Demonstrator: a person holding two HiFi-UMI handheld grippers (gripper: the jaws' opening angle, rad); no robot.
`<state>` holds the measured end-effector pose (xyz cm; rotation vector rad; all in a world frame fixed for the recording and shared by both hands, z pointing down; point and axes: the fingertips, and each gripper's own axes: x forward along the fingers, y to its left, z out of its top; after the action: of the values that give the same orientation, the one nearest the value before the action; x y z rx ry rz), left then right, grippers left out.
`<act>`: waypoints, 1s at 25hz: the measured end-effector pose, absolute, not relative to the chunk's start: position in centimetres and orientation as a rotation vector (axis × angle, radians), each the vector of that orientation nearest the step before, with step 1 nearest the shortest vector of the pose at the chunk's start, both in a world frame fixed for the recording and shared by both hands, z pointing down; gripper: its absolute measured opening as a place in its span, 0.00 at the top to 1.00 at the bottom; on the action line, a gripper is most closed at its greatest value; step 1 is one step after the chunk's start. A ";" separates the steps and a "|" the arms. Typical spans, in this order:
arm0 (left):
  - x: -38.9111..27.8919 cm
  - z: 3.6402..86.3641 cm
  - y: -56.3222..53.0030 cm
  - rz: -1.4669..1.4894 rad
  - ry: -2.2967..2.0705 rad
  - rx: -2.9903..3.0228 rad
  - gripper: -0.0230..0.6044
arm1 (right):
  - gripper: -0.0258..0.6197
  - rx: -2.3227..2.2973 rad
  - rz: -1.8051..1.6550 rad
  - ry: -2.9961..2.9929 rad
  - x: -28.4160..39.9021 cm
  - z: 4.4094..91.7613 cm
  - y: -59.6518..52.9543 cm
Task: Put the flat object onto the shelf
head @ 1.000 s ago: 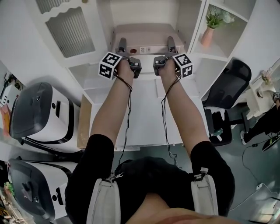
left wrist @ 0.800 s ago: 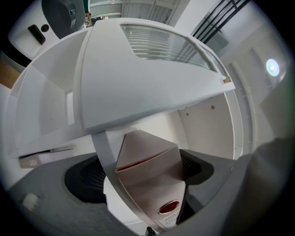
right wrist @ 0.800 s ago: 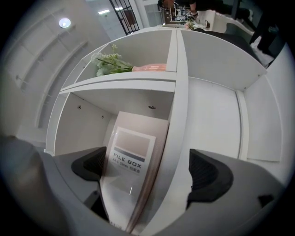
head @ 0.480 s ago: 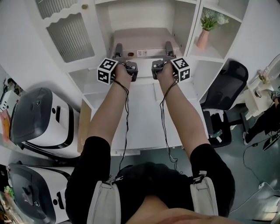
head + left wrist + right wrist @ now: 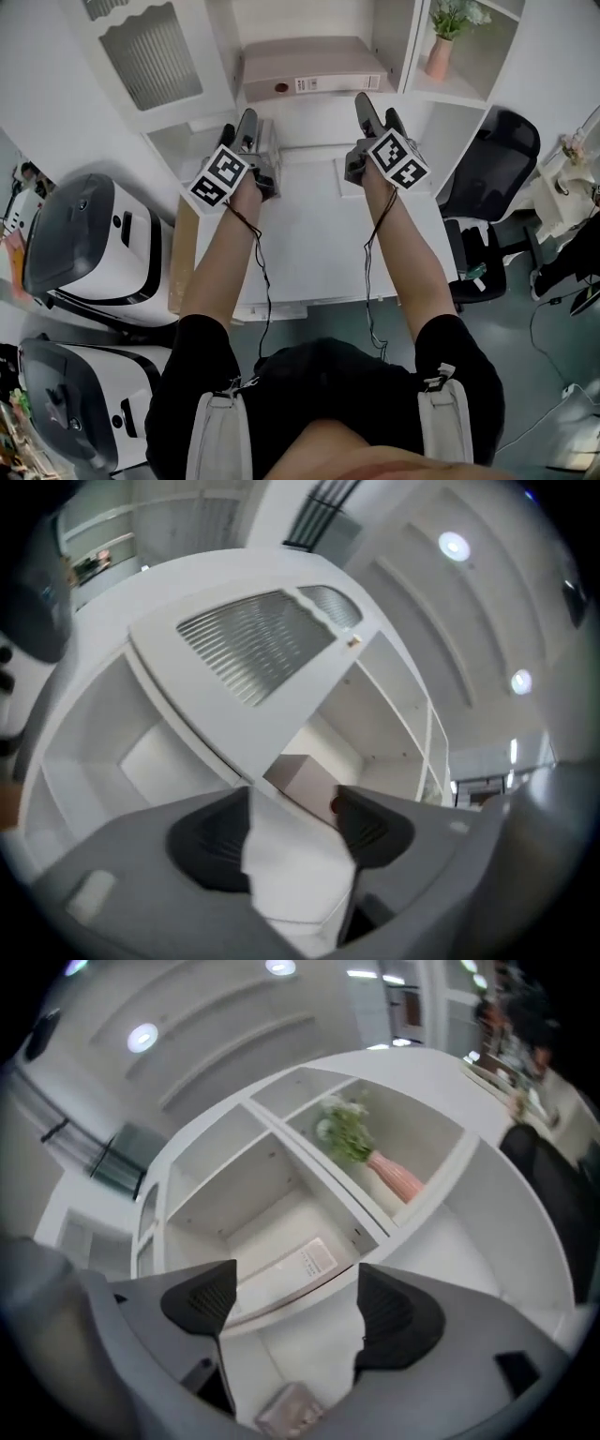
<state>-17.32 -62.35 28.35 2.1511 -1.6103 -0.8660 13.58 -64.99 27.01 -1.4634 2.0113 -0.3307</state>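
Observation:
The flat object is a pale pink binder (image 5: 309, 70) lying flat on the cabinet's shelf (image 5: 323, 103), its labelled spine facing outward. It also shows in the left gripper view (image 5: 305, 780) and the right gripper view (image 5: 291, 1274). My left gripper (image 5: 239, 127) hovers over the white table, short of the shelf and apart from the binder. Its jaws are closing with nothing between them (image 5: 292, 832). My right gripper (image 5: 377, 111) is level with it on the right, also clear of the binder. Its jaws are closing too, on nothing (image 5: 295, 1305).
An open cabinet door with ribbed glass (image 5: 150, 61) stands at the left of the shelf. A pink vase with a plant (image 5: 441, 52) sits in the right compartment. A white table (image 5: 309, 234) lies below the grippers, white machines (image 5: 84, 239) at left, a black chair (image 5: 487, 169) at right.
Both grippers have drawn back from the shelf toward the person and moved apart. The binder they flanked stays lying on the shelf.

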 end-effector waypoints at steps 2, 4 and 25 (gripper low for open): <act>-17.5 29.1 -60.1 -0.748 -1.758 2.260 0.82 | 0.42 -1.566 -0.100 2.139 12.3 27.8 -62.7; -17.1 29.1 -58.0 -0.636 -1.852 2.389 0.91 | 0.64 -1.662 0.127 2.218 11.0 28.5 -60.1; -12.5 42.1 -40.9 -0.011 -1.929 2.568 0.94 | 0.96 -1.730 0.064 2.454 8.2 43.2 -42.8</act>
<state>-12.47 -40.91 42.11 2.5679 -1.9290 -0.0113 8.19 -42.84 43.21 -1.7303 2.4535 0.0640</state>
